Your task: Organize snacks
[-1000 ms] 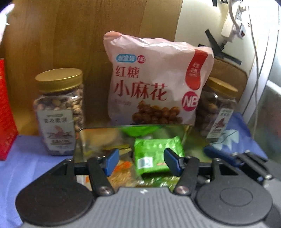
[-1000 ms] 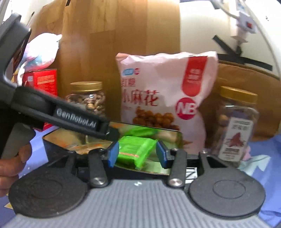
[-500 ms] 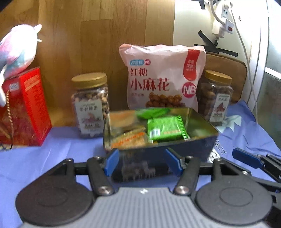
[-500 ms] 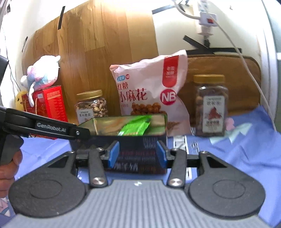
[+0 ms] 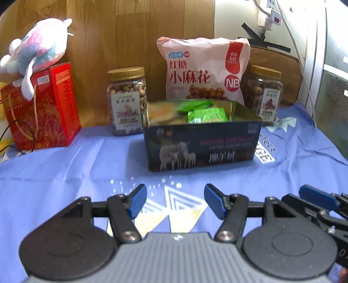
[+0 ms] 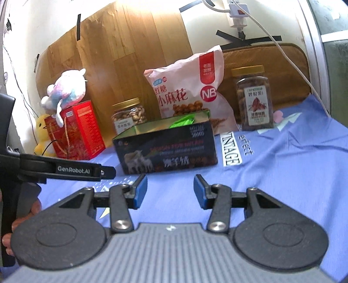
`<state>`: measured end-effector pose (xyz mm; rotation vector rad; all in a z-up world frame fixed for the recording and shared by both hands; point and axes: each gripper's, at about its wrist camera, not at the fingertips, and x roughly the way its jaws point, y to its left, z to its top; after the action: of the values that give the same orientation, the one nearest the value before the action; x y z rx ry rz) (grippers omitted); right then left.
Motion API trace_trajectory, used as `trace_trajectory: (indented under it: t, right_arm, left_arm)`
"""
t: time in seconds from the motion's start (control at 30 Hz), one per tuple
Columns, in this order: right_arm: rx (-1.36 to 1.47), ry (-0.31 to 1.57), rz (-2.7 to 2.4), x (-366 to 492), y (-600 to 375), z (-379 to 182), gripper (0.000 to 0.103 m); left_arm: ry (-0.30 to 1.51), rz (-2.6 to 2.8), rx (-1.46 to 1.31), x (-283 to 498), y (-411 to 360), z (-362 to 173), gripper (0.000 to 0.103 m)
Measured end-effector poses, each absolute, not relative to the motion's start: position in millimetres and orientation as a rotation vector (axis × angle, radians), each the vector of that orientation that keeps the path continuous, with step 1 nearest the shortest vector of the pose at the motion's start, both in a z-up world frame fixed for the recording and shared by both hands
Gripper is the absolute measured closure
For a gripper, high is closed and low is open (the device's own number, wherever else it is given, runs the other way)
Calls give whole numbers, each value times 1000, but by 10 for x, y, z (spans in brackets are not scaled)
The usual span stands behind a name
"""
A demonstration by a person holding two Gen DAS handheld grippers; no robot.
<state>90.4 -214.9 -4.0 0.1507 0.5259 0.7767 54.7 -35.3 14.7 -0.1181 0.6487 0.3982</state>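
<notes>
A dark tin box (image 5: 202,145) stands open on the blue cloth, holding green snack packets (image 5: 206,115) and orange ones. It also shows in the right wrist view (image 6: 167,150). My left gripper (image 5: 175,201) is open and empty, well in front of the box above the cloth. My right gripper (image 6: 169,190) is open and empty, also in front of the box. Behind the box stand a pink snack bag (image 5: 204,69), a nut jar (image 5: 127,100) on the left and another jar (image 5: 264,91) on the right.
A red gift box (image 5: 43,111) with a plush toy (image 5: 37,50) on top stands at the back left. A wooden board and a white wall with a power strip (image 5: 270,15) close the back. The left gripper's body (image 6: 61,169) shows at the left of the right wrist view.
Both grippers have pulled back from over the tin box toward me. The green packet that sat between the right fingers now lies in the box.
</notes>
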Motion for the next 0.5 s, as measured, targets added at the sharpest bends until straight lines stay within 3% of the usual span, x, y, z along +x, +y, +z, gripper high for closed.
trace_trajectory:
  t: [0.5]
  right_arm:
    - [169, 570, 746, 700, -2201, -133, 53]
  left_arm:
    - [673, 442, -100, 327, -337, -89, 38]
